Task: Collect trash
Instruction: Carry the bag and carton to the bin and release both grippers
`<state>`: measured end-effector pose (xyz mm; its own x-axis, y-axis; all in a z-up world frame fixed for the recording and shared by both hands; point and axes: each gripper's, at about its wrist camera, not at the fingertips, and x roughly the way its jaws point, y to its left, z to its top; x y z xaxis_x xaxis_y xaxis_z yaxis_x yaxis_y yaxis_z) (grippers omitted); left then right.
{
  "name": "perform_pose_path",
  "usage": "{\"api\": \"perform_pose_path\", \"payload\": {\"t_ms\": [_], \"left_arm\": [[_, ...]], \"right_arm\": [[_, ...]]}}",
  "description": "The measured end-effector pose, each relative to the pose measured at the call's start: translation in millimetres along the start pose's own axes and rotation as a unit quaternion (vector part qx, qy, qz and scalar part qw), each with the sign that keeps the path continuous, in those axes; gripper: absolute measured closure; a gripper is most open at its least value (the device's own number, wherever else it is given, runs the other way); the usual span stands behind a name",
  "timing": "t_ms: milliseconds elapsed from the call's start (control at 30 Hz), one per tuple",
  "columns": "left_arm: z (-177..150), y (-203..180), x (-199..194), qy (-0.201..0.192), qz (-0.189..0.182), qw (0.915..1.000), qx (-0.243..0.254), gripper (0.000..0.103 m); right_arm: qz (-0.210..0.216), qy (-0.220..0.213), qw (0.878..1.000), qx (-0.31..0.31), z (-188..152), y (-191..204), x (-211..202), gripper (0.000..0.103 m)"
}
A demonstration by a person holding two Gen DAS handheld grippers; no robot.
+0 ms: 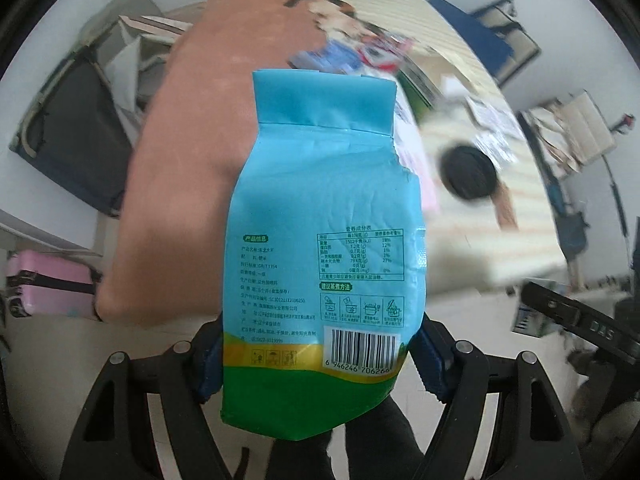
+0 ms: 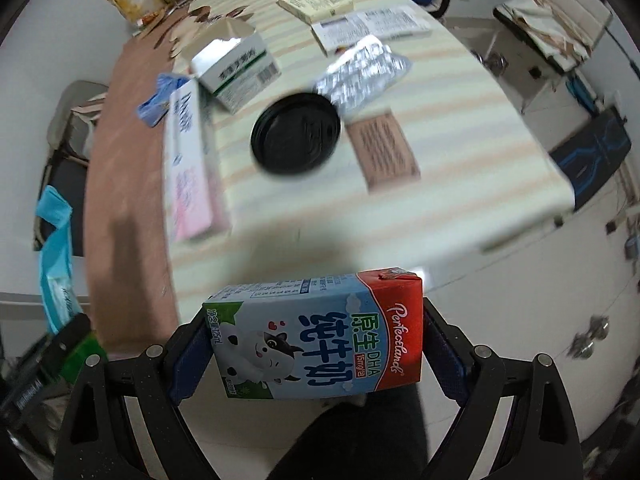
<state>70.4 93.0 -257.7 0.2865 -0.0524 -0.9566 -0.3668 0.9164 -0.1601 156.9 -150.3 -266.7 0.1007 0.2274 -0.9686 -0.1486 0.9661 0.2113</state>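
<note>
My left gripper [image 1: 316, 360] is shut on a blue and green rice pouch [image 1: 324, 232], held upright above the floor in front of the table. My right gripper [image 2: 316, 348] is shut on a small milk carton [image 2: 320, 332] lying sideways between the fingers, just off the table's near edge. On the table lie a black lid [image 2: 296, 136], a crumpled foil wrapper [image 2: 360, 72], a pink and white box [image 2: 188, 160], an open green and white carton [image 2: 236, 68], a brown paper slip [image 2: 384, 148] and flat packets [image 2: 372, 24]. The pouch also shows at the left of the right wrist view [image 2: 56, 264].
The table [image 2: 460, 128] has a striped cloth with a brown strip [image 2: 128, 200] on its left. A dark bag [image 1: 72, 136] and a pink case [image 1: 48, 284] stand on the floor at left. Chairs with clutter [image 2: 560, 32] stand at right. A dark trouser leg [image 2: 352, 440] is below.
</note>
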Motion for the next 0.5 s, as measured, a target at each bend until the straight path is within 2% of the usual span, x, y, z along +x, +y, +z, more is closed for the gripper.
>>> {"api": "perform_pose_path", "payload": {"t_ms": [133, 233, 333, 500], "left_arm": [[-50.7, -10.7, 16.4, 0.043, -0.036, 0.9984, 0.009, 0.029], [-79.1, -13.3, 48.6, 0.084, -0.049, 0.9952, 0.005, 0.029], [-99.3, -9.0, 100.4, 0.120, -0.053, 0.9914, -0.010, 0.029], [-138.1, 4.2, 210.5, 0.173, -0.061, 0.9827, -0.023, 0.029]], "right_arm": [[0.011, 0.033, 0.999, 0.013, -56.3, -16.1, 13.8, 0.009], [0.015, 0.068, 0.997, 0.026, -91.6, -36.4, 40.8, 0.009], [0.011, 0.106, 0.993, 0.041, -122.8, -61.4, 87.4, 0.009], [0.021, 0.155, 0.986, 0.058, -154.1, -97.0, 197.5, 0.009]]}}
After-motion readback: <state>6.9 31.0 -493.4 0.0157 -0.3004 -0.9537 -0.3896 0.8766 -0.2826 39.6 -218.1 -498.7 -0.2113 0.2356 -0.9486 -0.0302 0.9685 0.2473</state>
